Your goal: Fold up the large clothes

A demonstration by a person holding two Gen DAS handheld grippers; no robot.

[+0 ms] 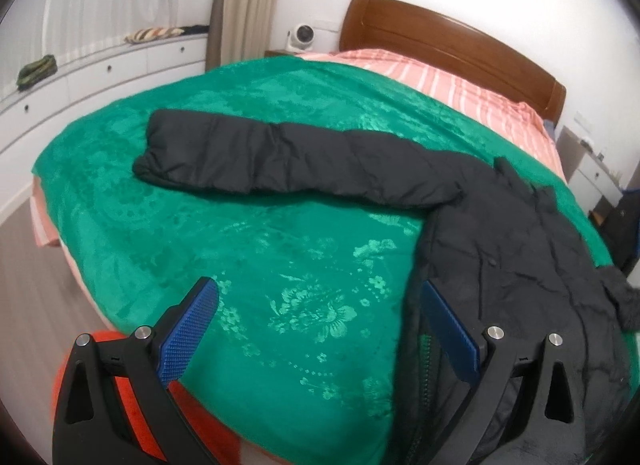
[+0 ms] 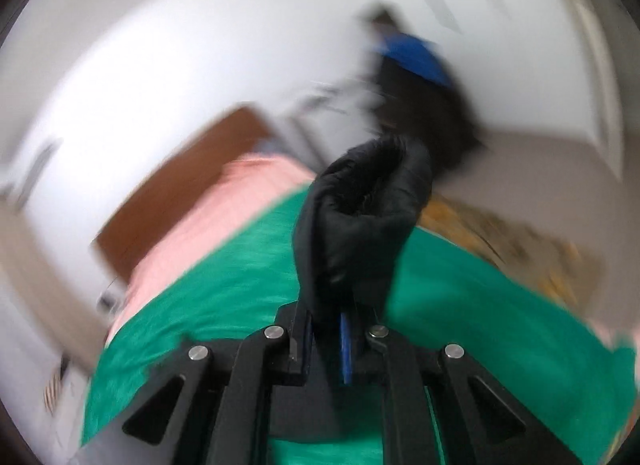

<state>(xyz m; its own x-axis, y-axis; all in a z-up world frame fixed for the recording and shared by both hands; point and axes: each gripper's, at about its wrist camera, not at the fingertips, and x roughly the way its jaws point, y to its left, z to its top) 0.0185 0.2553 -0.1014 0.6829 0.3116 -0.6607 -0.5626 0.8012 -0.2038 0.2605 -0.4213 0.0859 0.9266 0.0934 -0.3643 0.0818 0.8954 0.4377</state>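
Note:
A black padded jacket [image 1: 496, 233] lies on the green blanket [image 1: 248, 249] of the bed, its body at the right and one sleeve [image 1: 280, 157] stretched out to the left. My left gripper [image 1: 320, 297] is open above the blanket near the bed's front edge, its right finger beside the jacket's hem and zipper. My right gripper [image 2: 326, 321] is shut on a bunched fold of the black jacket [image 2: 360, 221], lifted above the green blanket [image 2: 224, 297]. The right wrist view is blurred by motion.
A wooden headboard [image 1: 448, 41] and pink striped sheet [image 1: 448, 77] lie at the far end. White drawers [image 1: 100, 77] run along the left wall. A red object [image 1: 128, 393] sits below the left gripper. A nightstand [image 1: 592, 173] stands at the right.

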